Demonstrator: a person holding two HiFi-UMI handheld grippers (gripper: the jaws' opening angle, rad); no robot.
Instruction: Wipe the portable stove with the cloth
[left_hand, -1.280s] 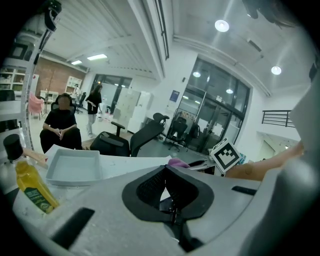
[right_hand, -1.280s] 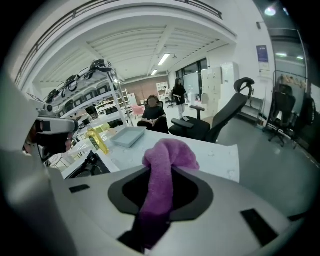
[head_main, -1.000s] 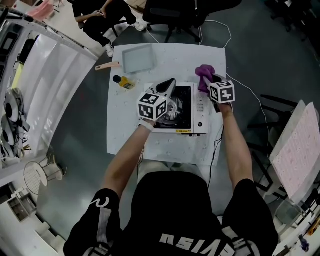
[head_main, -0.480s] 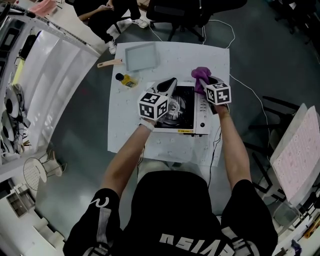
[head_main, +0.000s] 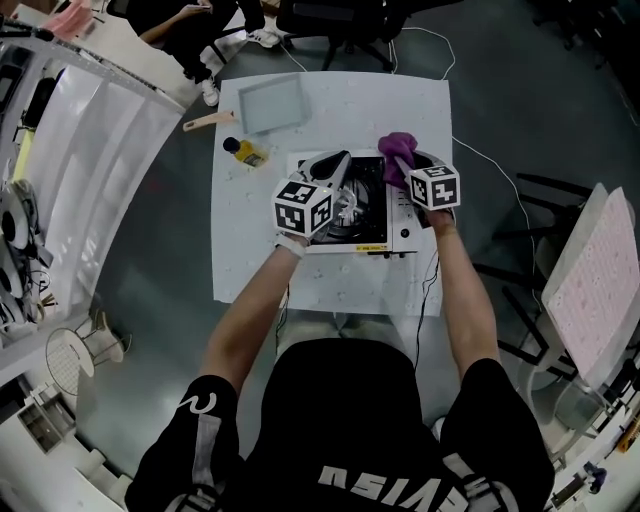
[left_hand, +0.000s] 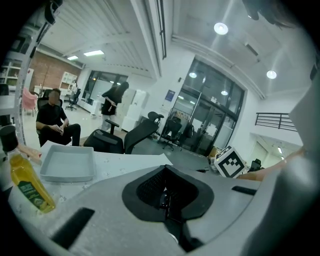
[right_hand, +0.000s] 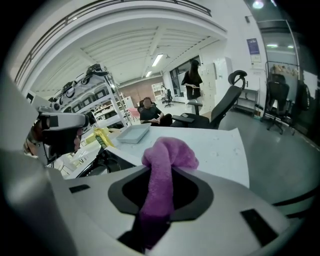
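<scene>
1. On the table (head_main: 255, 265), the portable stove (head_main: 372, 234) lies with its long axis left to right in the head view, control panel at the right.
2. The cloth (head_main: 397, 150) has just shifted from beyond that end onto the stove's far right corner, so wiping can start. It runs lengthwise between the jaws of the right gripper (right_hand: 161, 197), which pinch it half-closed.
3. The left gripper (left_hand: 166, 199), jaws together and empty, hovers over the burner.

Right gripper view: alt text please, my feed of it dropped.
The right gripper pinches a purple cloth, its bunched end poking out above the jaws. Beyond lie a white table, a grey tray and a yellow bottle.
</scene>
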